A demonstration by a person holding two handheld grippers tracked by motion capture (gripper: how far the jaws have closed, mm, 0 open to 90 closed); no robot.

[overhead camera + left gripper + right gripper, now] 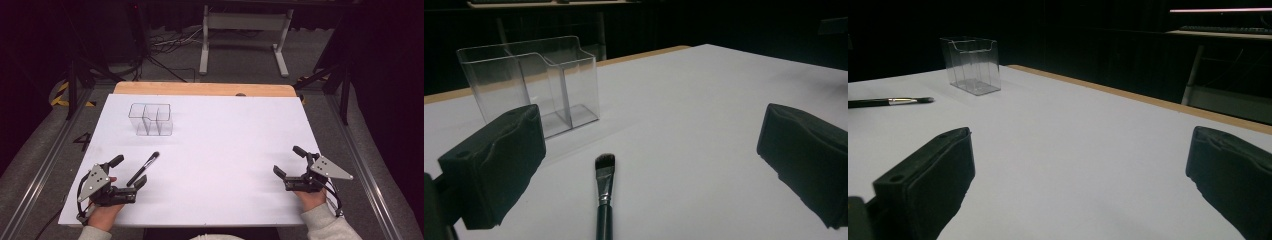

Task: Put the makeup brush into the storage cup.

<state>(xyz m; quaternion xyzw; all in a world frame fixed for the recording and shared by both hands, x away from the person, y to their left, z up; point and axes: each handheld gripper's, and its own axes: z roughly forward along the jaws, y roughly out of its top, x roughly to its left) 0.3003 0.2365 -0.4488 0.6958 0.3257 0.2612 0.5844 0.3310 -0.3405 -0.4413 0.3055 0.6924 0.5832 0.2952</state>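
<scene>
A black makeup brush point(144, 168) lies on the white table, bristles toward the far side; it also lies between my jaws in the left gripper view point(604, 195) and far left in the right gripper view point(890, 102). A clear plastic organizer point(150, 119) with several compartments stands upright and empty at the back left point(531, 82) point(971, 65). My left gripper point(128, 172) rests open at the front left, its jaws either side of the brush handle without touching it. My right gripper point(290, 161) rests open at the front right with nothing between its jaws.
The white sheet point(225, 145) covers a wooden table whose bare edge point(205, 89) shows at the back. A grey metal stand point(245, 30) and cables sit on the floor beyond. Metal rails run along both sides.
</scene>
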